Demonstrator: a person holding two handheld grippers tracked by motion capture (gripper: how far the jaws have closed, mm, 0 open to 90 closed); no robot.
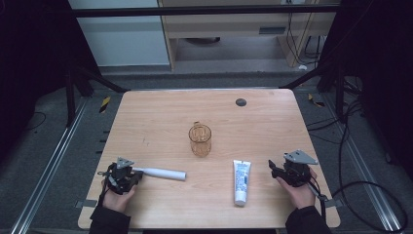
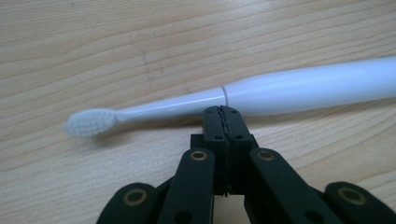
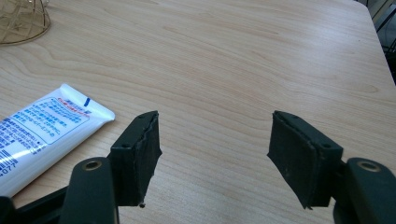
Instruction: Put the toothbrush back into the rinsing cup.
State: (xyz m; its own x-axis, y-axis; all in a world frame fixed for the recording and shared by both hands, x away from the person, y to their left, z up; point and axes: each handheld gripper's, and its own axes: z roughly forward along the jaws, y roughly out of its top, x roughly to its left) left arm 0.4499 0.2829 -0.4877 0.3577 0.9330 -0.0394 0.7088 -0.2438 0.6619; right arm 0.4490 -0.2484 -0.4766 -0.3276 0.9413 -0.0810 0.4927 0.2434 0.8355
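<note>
A white electric toothbrush (image 1: 160,172) lies on the wooden table (image 1: 156,112) at the front left, bristle head toward my left gripper (image 1: 138,174). In the left gripper view the jaws are pressed together with nothing between them, and the left gripper (image 2: 222,112) tips sit just short of the toothbrush (image 2: 280,91) neck. A white toothpaste tube (image 1: 241,181) lies at the front right. My right gripper (image 1: 272,168) rests to its right, and its jaws stand wide apart. In the right gripper view, the right gripper (image 3: 217,144) is empty with the tube (image 3: 42,130) at its left.
An amber glass mug (image 1: 200,140) stands upright at the table's middle, and its base shows in the right gripper view (image 3: 21,18). A small black disc (image 1: 240,102) is set in the far part of the tabletop. Bare wood lies between the objects.
</note>
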